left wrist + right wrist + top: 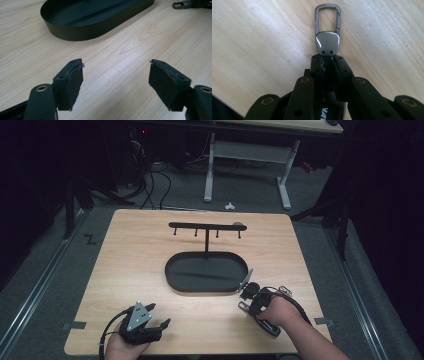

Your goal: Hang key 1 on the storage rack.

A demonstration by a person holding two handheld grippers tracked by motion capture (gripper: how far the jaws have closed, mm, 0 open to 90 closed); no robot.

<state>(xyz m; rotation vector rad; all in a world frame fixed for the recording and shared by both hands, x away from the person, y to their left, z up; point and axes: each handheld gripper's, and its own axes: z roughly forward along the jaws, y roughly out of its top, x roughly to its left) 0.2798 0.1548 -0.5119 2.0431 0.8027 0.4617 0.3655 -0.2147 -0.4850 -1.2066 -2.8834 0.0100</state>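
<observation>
High view: a wooden tabletop [150, 245] carries, at frame centre, a black oval tray [172, 277] with a post rising from its far rim to a horizontal hook bar [206, 225] bearing four small pegs. The tray lies between the two grippers and the bar. The left gripper [161, 316] sits at the lower left of the frame, held low over the tabletop in the person's left hand [124, 345], grey plate uppermost, jaws pointing toward the right. The right gripper [242, 305] sits at lower right, just beside the tray's near right rim, the right hand [276, 312] wrapped around its handle.

Right gripper view: the jaws are clamped together on the flat base of a grey metal carabiner clip [327, 43], whose loop projects beyond the jaws toward the top of the frame, above bare wood.

Left gripper view: the jaws stand wide apart with only wood grain between them; the tray [75, 32] occupies the upper left, and the clip [180, 4] appears at the upper right edge.
</observation>
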